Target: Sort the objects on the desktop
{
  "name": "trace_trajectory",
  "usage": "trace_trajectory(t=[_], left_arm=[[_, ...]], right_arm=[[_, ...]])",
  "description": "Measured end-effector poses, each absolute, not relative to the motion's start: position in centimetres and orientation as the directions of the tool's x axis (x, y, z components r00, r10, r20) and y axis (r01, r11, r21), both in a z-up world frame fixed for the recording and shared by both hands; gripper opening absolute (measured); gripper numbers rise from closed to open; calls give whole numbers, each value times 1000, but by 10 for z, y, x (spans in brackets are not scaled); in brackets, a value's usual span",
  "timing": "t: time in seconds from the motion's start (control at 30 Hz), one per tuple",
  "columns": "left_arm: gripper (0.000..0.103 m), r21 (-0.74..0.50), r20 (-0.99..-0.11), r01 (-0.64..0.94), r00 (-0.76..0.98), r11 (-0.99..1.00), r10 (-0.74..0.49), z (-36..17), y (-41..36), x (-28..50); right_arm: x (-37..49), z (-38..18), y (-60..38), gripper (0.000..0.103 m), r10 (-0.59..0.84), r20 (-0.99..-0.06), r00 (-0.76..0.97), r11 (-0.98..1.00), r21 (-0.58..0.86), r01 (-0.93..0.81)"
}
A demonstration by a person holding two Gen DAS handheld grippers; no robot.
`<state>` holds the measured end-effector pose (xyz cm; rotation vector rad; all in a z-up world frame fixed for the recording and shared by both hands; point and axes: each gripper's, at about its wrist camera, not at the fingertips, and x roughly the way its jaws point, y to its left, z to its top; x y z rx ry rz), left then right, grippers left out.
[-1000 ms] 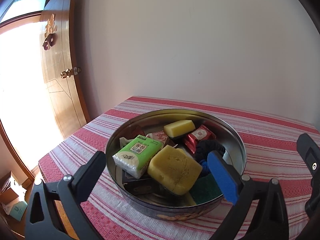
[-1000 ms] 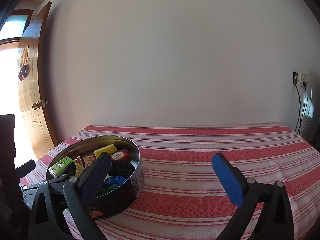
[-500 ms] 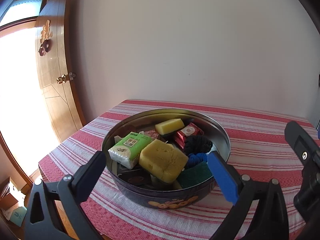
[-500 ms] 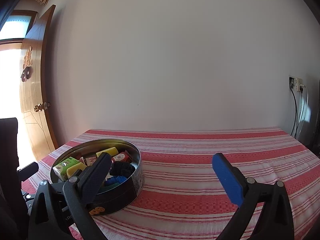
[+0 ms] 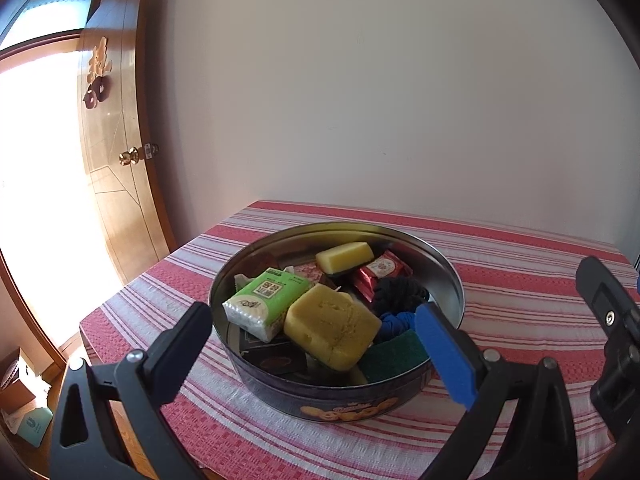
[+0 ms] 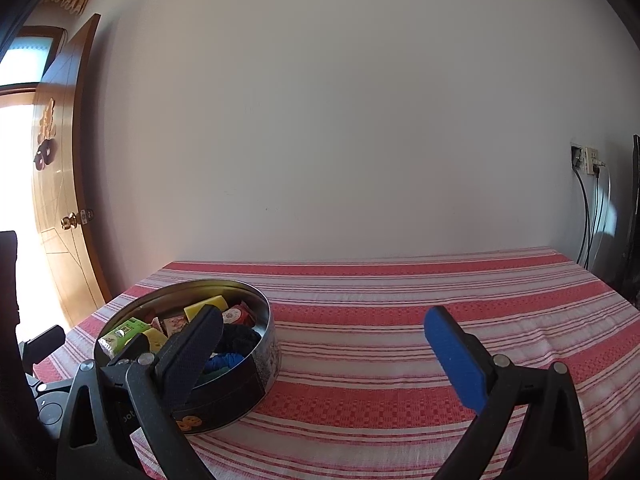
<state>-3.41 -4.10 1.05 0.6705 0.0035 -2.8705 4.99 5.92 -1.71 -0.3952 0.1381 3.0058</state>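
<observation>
Metal round tin sits on my bench's red-striped cloth, near the left corner by the wooden door. Packed inside: green tissue pack, big yellow sponge, smaller yellow sponge at the back, red foil packet, black scrunchie, blue one, green scouring pad. Left gripper hovers over the tin's near rim, fingers spread wide, nothing held. Right gripper is beside the tin over bare cloth, fingers also wide, nothing between them.
</observation>
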Motion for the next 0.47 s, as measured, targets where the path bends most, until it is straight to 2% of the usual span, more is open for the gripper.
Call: trace_trajectory(t=[0.2,0.47], left_arm=[[102,-33,-483,144,-868,-989,-110,8,-46,-36],[102,13,-460,157,-876,-987,-145,10,-42,-31]], right_arm=[[54,-15,57,102,99,-252,-963,-991,62,-118],[51,-17,60,102,94,-262,-960,-990,74,-117]])
